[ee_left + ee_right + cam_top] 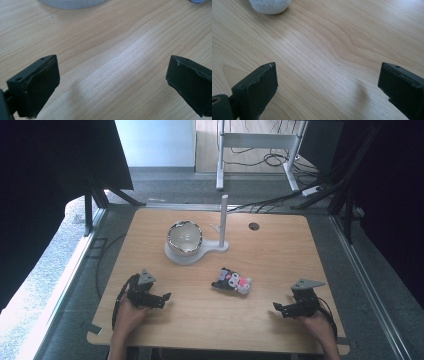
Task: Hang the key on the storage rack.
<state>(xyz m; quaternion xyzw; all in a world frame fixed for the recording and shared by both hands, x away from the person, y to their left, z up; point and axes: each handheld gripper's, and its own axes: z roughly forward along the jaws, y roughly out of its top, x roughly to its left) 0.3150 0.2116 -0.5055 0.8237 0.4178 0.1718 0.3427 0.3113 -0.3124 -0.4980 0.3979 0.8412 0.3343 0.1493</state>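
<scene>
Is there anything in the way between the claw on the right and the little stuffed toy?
Nothing visible is. The right gripper sits open, and only bare table lies between it and the plush toy. The bowl on its white stand sits farther back.

A light wooden table with rounded corners is seen on a grey floor. Toward its far edge, a white stand with an upright post is set, and a bowl is carried on its round base. Near the middle, a small plush toy is laid. A dark round hole is cut near the far edge.
</scene>
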